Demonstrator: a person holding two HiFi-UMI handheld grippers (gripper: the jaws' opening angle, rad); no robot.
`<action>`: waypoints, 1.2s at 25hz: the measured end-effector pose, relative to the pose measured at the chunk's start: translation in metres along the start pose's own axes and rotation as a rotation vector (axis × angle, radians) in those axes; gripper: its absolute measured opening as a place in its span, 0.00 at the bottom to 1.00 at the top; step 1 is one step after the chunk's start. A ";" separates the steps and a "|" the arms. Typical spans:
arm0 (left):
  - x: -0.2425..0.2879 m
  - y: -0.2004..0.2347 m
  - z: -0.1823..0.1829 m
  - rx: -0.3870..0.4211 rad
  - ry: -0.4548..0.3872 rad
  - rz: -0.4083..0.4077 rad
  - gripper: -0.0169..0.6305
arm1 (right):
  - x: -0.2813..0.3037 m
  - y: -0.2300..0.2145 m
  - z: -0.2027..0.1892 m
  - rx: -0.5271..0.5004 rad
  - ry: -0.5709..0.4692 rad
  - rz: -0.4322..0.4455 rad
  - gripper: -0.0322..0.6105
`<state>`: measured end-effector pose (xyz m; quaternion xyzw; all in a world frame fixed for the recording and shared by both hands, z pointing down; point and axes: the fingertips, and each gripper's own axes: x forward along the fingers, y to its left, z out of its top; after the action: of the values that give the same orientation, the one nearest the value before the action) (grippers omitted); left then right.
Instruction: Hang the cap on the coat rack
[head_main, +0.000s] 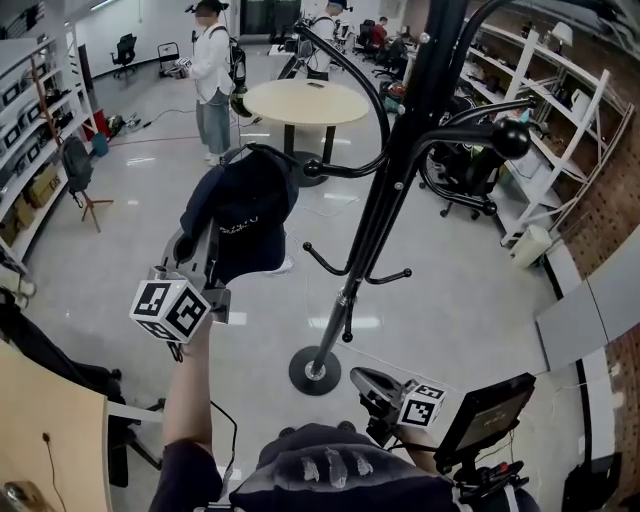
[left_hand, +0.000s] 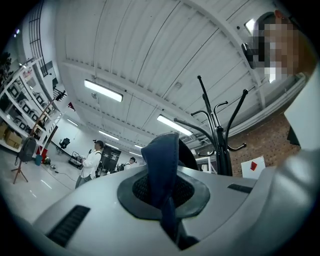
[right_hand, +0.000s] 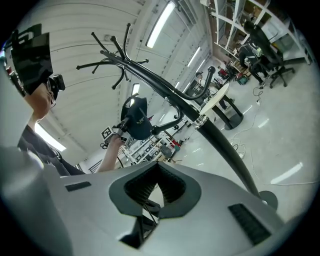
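Pinched the navy cap (head_main: 245, 205) by its edge in the shut jaws of the left gripper (head_main: 200, 250). Held it raised just left of the coat rack (head_main: 385, 190), crown beside the tip of the nearest hook (head_main: 325, 170), with hook arm reaching level from the pole. Judged this gripper far the nearer. Held the right gripper (head_main: 365, 382) low, well apart, jaws together on nothing. Noted glossy floor (head_main: 150, 190), round table (head_main: 305, 100), shelving (head_main: 560, 120), standing person (head_main: 212, 80) beyond.

You wear a dark short sleeve (head_main: 185, 475). Your left gripper (head_main: 207, 245) and right gripper (head_main: 365, 380) are smooth grey moulded shells with black ribbed pads (right_hand: 136, 187), and each carries a white cube (head_main: 170, 308) printed with black square markers.
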<state>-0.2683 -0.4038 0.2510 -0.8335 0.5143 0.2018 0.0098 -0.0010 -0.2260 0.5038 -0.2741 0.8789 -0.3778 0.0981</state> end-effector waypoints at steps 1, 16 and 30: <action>0.008 -0.002 0.007 0.011 -0.004 0.006 0.04 | -0.004 0.000 0.005 0.000 -0.005 0.005 0.05; 0.093 0.059 0.098 0.122 -0.051 0.079 0.04 | 0.008 -0.001 -0.002 -0.009 -0.032 -0.005 0.05; 0.137 0.034 0.142 0.163 -0.101 0.065 0.04 | 0.001 -0.014 0.004 -0.004 -0.019 -0.022 0.05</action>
<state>-0.2902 -0.5049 0.0793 -0.8015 0.5547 0.2010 0.0970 0.0054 -0.2374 0.5113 -0.2874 0.8756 -0.3747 0.1017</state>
